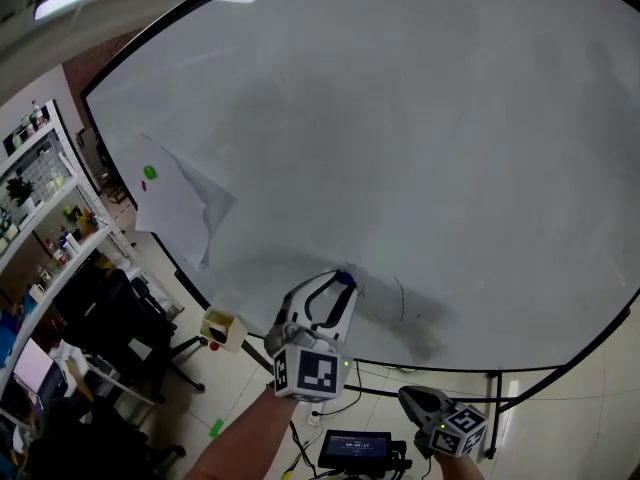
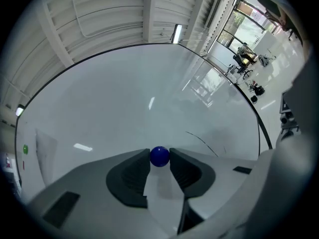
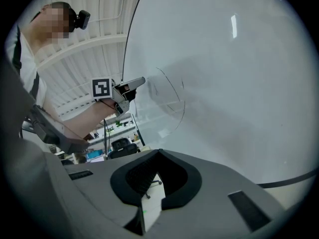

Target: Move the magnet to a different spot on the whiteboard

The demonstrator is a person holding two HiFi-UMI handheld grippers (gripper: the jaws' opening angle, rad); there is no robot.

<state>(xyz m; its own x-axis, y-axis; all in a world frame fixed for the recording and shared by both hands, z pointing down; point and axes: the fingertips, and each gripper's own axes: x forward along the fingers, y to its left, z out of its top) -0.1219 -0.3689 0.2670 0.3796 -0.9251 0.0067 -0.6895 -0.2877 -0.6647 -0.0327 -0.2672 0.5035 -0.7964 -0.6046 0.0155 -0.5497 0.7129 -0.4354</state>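
L tongs (image 2: pixel 159 153) clamped on the blue magnet (image 2: pixel 159 157), pinched betw. the jaw tips & held in front of the lower part of the board (image 1: pixel 420 118), just left of a thin black pen arc (image 1: pixel 401 298); can't tell if it touches the board. R tongs (image 3: pixel 158 154) closed w/ nothing betw. them, tips together, low & to the right, below the board's bottom edge. Far left on the board hangs a creased paper sheet (image 1: pixel 185 203) w/ a green magnet (image 1: pixel 150 172) at its top corner; shelves (image 1: pixel 40 193) w/ bottles stand beyond the board's left edge.
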